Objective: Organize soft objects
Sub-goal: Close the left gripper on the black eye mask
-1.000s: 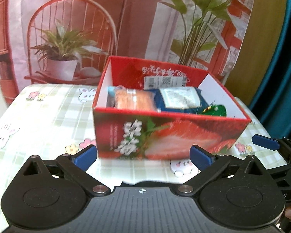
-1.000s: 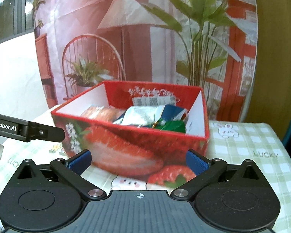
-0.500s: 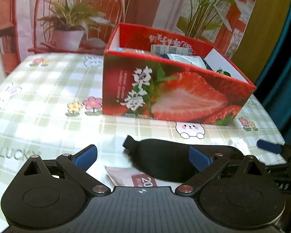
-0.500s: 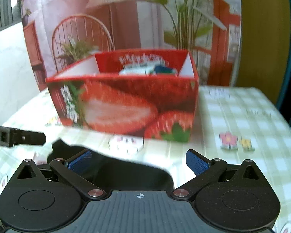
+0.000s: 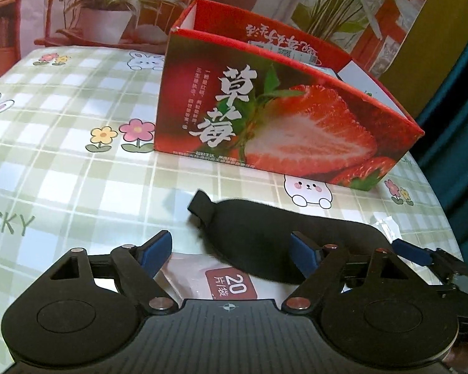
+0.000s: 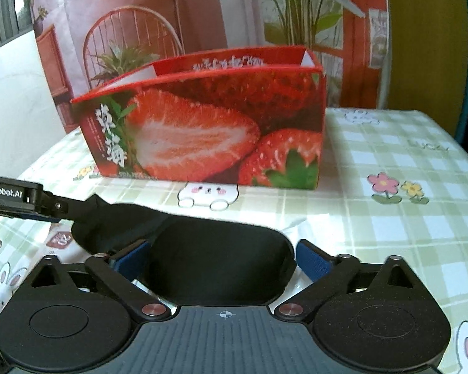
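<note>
Left gripper point(image 5: 231, 251): blue fingers point(image 5: 154, 251) apart and just been closing, one end of the black sleep mask point(image 5: 265, 237) between them, pads not pressing. Right gripper point(image 6: 221, 257): fingers point(image 6: 312, 258) likewise apart and just been closing, straddling the mask's other end, no firm contact visible. Mask flat on the checked worktop point(image 5: 78, 162), partly over a pink packet point(image 5: 209, 280). Just beyond, a red strawberry box point(image 6: 209, 131), open-topped.

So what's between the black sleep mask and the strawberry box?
Only bare tablecloth between the sleep mask and strawberry box, with a printed bunny; both wrist views show it.
</note>
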Demonstrator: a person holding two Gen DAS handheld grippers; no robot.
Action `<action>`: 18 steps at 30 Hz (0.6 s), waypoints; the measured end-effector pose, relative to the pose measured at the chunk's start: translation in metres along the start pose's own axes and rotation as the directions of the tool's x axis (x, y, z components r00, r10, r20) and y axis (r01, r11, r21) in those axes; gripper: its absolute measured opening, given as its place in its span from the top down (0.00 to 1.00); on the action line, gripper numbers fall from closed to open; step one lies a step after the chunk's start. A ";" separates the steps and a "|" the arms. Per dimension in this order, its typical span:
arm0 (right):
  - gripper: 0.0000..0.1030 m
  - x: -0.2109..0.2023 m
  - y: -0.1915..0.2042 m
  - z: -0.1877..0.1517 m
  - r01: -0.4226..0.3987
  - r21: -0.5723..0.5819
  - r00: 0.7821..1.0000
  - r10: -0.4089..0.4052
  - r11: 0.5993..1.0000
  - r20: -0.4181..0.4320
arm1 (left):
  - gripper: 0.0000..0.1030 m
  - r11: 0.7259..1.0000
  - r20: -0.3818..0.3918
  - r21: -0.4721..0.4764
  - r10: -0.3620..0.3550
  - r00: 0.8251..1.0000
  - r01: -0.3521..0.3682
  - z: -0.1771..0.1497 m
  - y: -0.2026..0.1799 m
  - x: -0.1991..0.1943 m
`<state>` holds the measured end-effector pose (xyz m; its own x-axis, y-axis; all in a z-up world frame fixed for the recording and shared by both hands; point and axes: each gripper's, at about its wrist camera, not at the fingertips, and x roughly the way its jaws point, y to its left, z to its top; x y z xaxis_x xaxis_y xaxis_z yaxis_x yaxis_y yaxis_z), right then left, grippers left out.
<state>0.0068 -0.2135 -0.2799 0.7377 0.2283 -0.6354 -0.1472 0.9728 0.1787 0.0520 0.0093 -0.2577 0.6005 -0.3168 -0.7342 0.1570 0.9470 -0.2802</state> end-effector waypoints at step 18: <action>0.11 0.012 -0.007 -0.007 -0.039 0.026 0.999 0.038 0.999 0.021 | 0.19 0.998 -0.020 -0.020 -0.056 0.998 0.055 0.016 0.002 0.032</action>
<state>0.0119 -0.2173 -0.2938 0.7454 0.2645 -0.6119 -0.1583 0.9619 0.2229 0.0841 0.0019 -0.2718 0.5751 -0.3700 -0.7297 0.1740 0.9268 -0.3328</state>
